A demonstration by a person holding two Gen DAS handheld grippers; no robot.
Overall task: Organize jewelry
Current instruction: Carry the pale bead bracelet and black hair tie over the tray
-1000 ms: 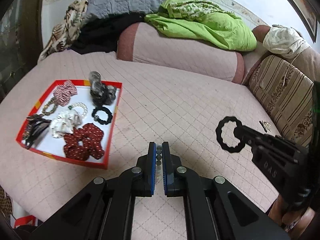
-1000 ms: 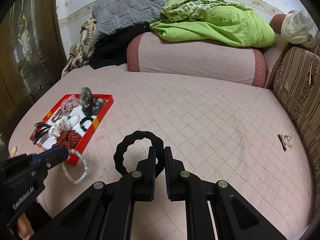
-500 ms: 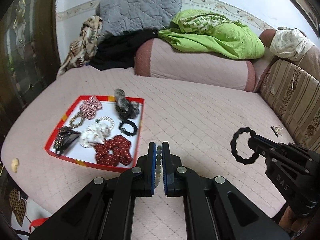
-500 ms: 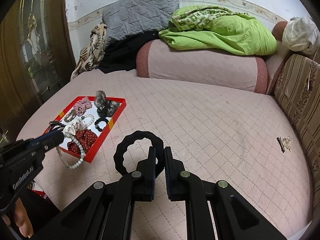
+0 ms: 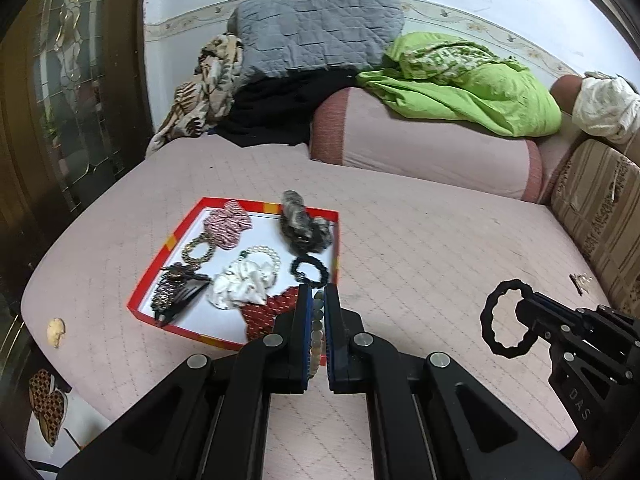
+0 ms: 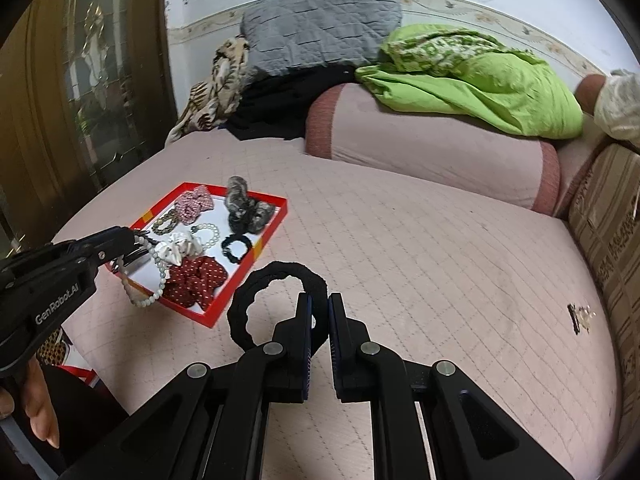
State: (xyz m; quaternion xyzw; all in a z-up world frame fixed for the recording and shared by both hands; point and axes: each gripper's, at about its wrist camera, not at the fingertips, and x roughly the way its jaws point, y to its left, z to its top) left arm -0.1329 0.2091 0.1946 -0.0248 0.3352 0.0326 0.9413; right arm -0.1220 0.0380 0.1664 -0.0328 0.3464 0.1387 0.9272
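My left gripper (image 5: 316,300) is shut on a pale bead bracelet (image 5: 317,328), held above the near edge of the red tray (image 5: 182,326). In the right wrist view the bracelet (image 6: 154,276) hangs from it over the tray's front rim (image 6: 236,284). My right gripper (image 6: 320,304) is shut on a black scalloped hair tie (image 6: 256,292), held above the pink bed to the right of the tray; it also shows in the left wrist view (image 5: 506,320). The tray holds scrunchies, bracelets and a dark hair clip (image 5: 176,292).
A small hair clip (image 6: 580,316) lies on the bed far right, by the striped cushion (image 5: 600,216). A bolster (image 5: 424,152) with a green cloth (image 5: 460,84) and a grey pillow (image 5: 320,28) lines the back. A wooden door (image 5: 60,100) stands left.
Both grippers have moved left towards the tray with their loads; the tray now lies closer and more central, and the bead bracelet hangs over its front rim.
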